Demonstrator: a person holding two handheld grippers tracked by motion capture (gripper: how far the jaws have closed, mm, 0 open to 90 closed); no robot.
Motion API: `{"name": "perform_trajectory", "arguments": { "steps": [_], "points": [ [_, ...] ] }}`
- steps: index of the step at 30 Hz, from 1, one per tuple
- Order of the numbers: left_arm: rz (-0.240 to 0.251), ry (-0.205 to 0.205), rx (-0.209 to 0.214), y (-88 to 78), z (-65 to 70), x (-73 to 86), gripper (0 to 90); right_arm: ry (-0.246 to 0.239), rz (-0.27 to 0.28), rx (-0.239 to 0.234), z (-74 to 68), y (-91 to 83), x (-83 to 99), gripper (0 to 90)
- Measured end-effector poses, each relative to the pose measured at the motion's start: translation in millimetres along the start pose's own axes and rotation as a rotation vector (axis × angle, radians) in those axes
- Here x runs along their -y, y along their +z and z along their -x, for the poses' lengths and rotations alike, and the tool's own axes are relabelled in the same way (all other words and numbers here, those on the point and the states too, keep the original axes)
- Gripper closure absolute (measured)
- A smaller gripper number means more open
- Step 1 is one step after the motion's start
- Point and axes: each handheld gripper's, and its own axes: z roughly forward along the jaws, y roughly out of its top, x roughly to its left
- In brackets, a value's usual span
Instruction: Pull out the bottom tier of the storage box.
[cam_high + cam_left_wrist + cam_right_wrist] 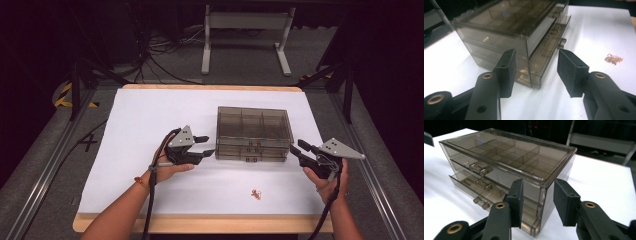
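Smoky plastic, one three-drawer box (254,133) sits mid-table with its long side running left to right between the two grippers, the left gripper (205,145) just beside its left front corner and nearer than the right gripper (296,148), both spread and empty.

Lab or test room: white-covered surface (150,115) on grey carpet, metal rails (45,170) alongside, tangled cables (150,50) on floor, hazard tape (64,95), bare desk frame (245,35) behind, dark surroundings
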Motion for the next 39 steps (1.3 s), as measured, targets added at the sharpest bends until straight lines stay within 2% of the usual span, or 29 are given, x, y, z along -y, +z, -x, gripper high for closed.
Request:
{"name": "perform_trajectory", "arguments": {
  "steps": [2,4,7,10,11,12,15,16,22,25,33,39],
  "points": [
    [-0.001,-0.016,0.014,3.9,1.2,3.4,46.3,-0.011,-0.003,-0.004,2.3,1.9,-0.2,58.8],
    [-0.014,-0.025,0.015,7.7,2.2,6.0,44.8,0.003,0.004,-0.024,4.4,4.2,2.4,57.4],
    [-0.004,-0.041,0.018,12.4,2.3,9.3,40.5,0.019,0.007,-0.031,7.3,6.1,8.5,55.6],
    [-0.008,-0.026,0.022,17.3,4.0,10.8,40.2,0.015,0.010,-0.039,7.8,6.4,10.5,55.0],
    [-0.015,-0.022,0.025,19.1,5.2,11.4,39.7,0.015,0.006,-0.039,7.7,6.2,11.4,54.0],
    [-0.037,-0.002,0.027,22.4,7.1,12.5,39.3,0.013,0.009,-0.060,7.8,6.9,13.2,52.8],
    [-0.061,0.010,0.031,26.6,8.3,14.2,38.9,-0.002,-0.013,-0.059,7.1,8.7,15.1,52.1],
    [-0.066,0.011,0.036,28.0,8.1,14.9,39.0,-0.003,-0.016,-0.072,7.1,9.6,16.5,52.1],
    [-0.074,0.014,0.071,33.0,7.2,17.1,46.5,-0.016,-0.057,-0.100,6.3,16.0,24.9,52.8],
    [-0.084,0.020,0.060,35.9,7.9,16.9,47.4,-0.010,-0.062,-0.111,7.9,18.8,27.7,54.8],
    [-0.120,0.040,0.065,45.5,11.7,16.4,50.0,-0.015,-0.125,-0.123,10.8,24.8,34.8,54.4],
    [-0.147,0.033,0.067,49.7,11.2,18.8,51.9,-0.027,-0.168,-0.133,10.9,29.8,40.1,53.7]
  ]
}}
